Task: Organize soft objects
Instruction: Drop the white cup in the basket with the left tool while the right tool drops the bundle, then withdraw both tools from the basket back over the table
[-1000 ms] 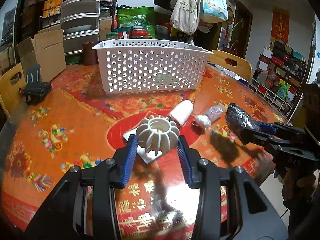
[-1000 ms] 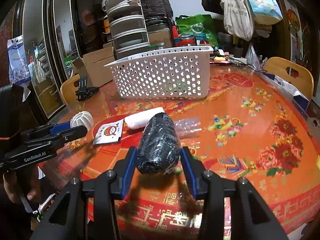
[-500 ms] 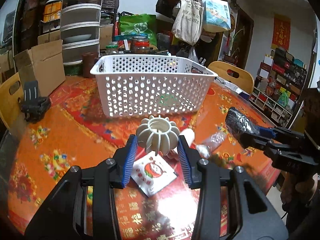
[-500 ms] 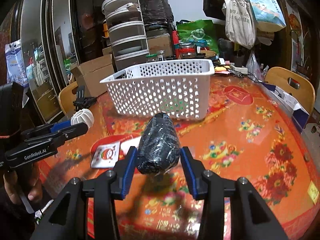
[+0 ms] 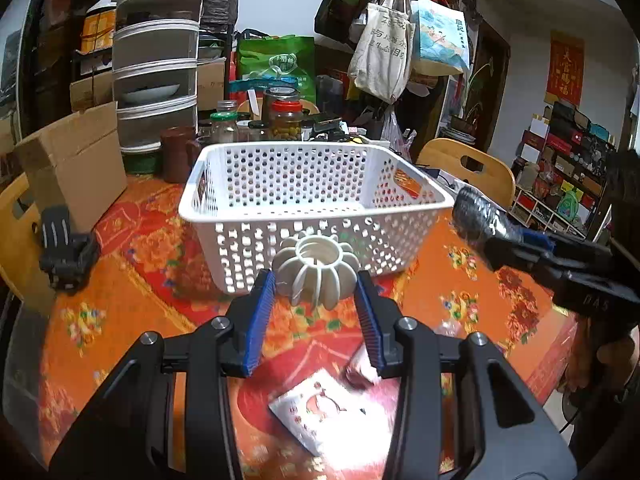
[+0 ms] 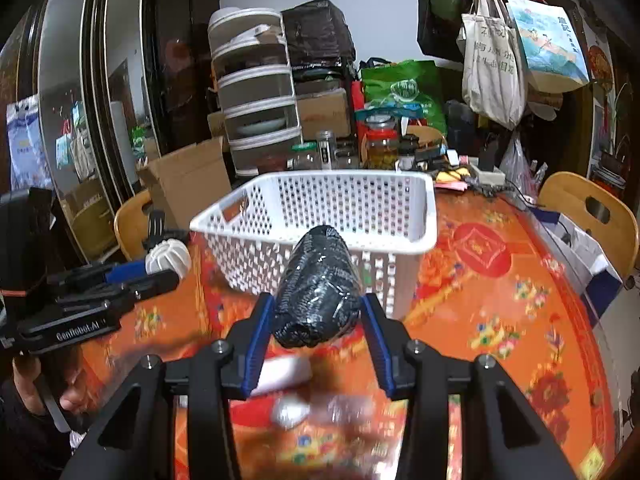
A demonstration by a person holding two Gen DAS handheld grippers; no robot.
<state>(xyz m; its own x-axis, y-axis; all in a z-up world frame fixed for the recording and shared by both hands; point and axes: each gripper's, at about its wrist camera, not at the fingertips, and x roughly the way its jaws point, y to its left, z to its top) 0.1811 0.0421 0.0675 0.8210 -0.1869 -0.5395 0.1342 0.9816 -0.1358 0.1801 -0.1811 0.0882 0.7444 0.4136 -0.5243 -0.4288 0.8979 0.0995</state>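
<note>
l gripper (image 5: pixel 316 304) grips ribbed ball (image 5: pixel 316 270), r gripper (image 6: pixel 316 322) dark roll (image 6: pixel 318 288).

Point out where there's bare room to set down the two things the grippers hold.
The white basket looks empty as far as its inside shows, so it is the roomiest spot. Bare tablecloth also lies between the basket and the wooden chair. It is crowded under the grippers, with a white packet and a white roll, and behind the basket, with jars.
</note>
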